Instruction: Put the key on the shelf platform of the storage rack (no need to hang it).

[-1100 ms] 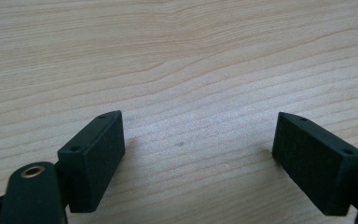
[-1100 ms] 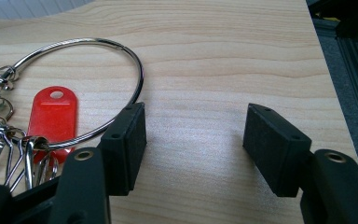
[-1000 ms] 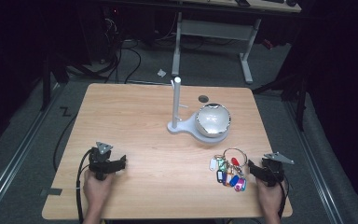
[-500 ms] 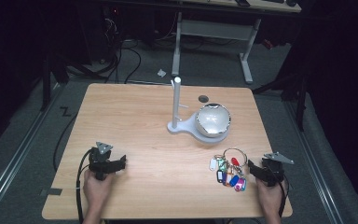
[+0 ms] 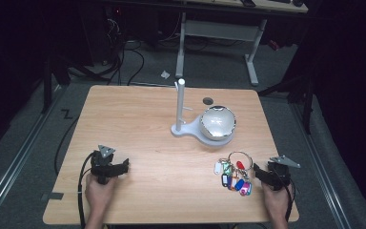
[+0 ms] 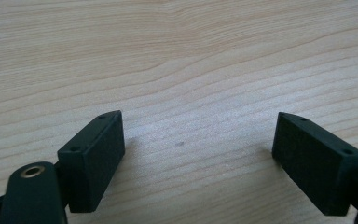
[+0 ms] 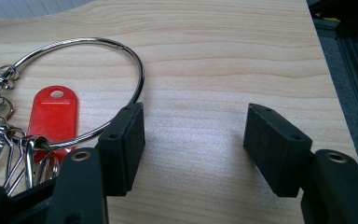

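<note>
- While both jaws are spread, the key ring [image 7: 81,88] is seen just beside the right tongs [image 7: 193,140].
- The left tongs [image 6: 200,158] are held spread over bare desk [image 5: 138,119].

Light wooden table [image 5: 138,119] bearing a white stand with an upright post [image 5: 180,112], a shiny white dome-shaped object, possibly a lamp head [image 5: 217,122], and a large metal ring of coloured plastic key tags [image 5: 233,172]; a small dark round hole [image 5: 208,101] lies behind.

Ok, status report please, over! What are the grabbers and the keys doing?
Left gripper open, over bare table. Right gripper open, beside key ring, not holding it. Nothing blocking.
</note>
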Demonstrator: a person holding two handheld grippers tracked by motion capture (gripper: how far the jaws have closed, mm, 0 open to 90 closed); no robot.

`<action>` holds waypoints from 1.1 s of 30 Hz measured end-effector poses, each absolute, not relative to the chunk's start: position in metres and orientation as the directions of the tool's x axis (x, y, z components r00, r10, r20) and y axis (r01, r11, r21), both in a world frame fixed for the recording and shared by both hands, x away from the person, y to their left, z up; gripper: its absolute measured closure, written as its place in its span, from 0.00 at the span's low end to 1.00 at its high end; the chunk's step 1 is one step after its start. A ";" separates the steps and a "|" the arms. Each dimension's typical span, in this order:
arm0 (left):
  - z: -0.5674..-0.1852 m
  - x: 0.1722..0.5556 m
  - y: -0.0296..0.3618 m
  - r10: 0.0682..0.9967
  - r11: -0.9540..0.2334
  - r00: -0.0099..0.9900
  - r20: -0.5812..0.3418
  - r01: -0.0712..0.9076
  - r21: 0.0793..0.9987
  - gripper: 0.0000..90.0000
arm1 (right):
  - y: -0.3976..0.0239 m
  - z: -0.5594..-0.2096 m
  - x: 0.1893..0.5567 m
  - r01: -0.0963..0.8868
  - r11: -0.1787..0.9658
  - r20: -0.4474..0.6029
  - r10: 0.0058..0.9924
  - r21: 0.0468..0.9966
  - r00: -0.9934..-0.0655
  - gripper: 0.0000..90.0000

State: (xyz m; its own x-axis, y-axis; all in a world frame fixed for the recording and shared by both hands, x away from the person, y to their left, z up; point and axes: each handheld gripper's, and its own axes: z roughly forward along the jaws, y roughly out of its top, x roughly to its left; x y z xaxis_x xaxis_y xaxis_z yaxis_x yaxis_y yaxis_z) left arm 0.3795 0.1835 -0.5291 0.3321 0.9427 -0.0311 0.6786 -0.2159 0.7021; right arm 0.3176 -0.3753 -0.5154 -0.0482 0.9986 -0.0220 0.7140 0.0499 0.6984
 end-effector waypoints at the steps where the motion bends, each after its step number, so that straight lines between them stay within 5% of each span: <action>1: -0.529 0.379 0.183 0.943 -0.216 0.332 -0.031 0.679 0.702 0.19 | -0.375 -0.516 0.318 0.712 0.049 -0.021 0.999 0.700 -0.049 0.43; 33: -0.529 0.379 0.184 0.943 -0.216 0.333 -0.031 0.680 0.701 0.19 | -0.359 -0.496 0.312 0.687 0.080 -0.005 0.994 0.722 -0.110 0.45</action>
